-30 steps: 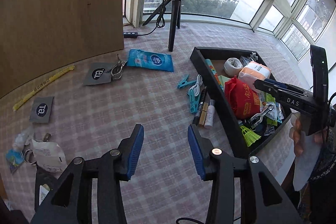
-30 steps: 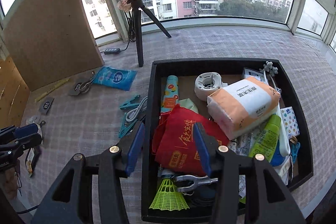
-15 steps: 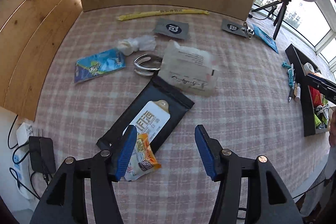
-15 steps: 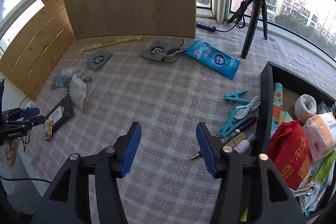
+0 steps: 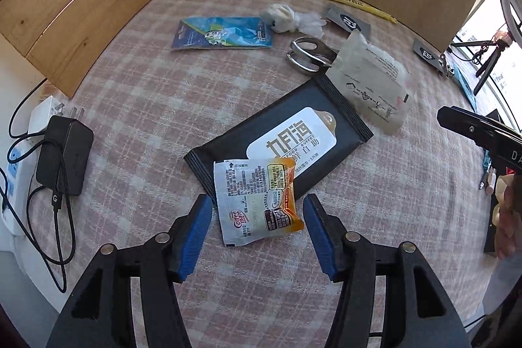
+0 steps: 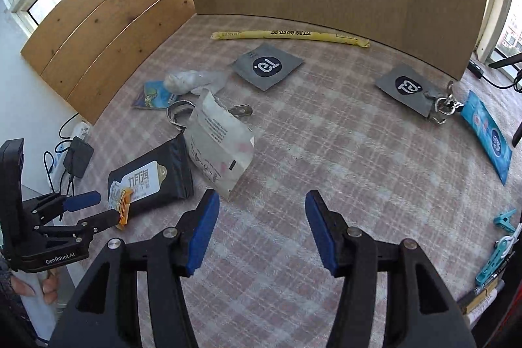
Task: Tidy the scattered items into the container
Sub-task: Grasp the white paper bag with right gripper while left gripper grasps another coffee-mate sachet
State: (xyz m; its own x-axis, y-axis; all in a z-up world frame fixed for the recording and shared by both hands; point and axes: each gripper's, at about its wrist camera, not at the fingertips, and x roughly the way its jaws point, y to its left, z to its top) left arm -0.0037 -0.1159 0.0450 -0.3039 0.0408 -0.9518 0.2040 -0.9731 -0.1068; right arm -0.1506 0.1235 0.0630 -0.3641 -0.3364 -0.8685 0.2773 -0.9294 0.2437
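Note:
My left gripper (image 5: 257,211) is open, its blue pads on either side of a Coffee-mate sachet (image 5: 257,201) that lies partly on a black wipes pack (image 5: 287,139). In the right wrist view the left gripper (image 6: 98,207) sits at the sachet (image 6: 119,204), by the black pack (image 6: 153,175). My right gripper (image 6: 261,211) is open and empty, above the checked cloth just right of a white paper bag (image 6: 218,145). The container is out of view.
Scattered on the cloth: a blue card pack (image 5: 225,33), a white wad (image 5: 287,17), a metal clip (image 5: 306,54), a yellow stick (image 6: 287,36), two grey sachets (image 6: 267,66), a blue wipes pack (image 6: 489,132), teal pegs (image 6: 499,247). A charger (image 5: 63,155) lies off the left edge. Wooden panels stand behind.
Both grippers swung left, away from the black tray. The left gripper came down close over the sachet; the right gripper turned toward the white paper bag.

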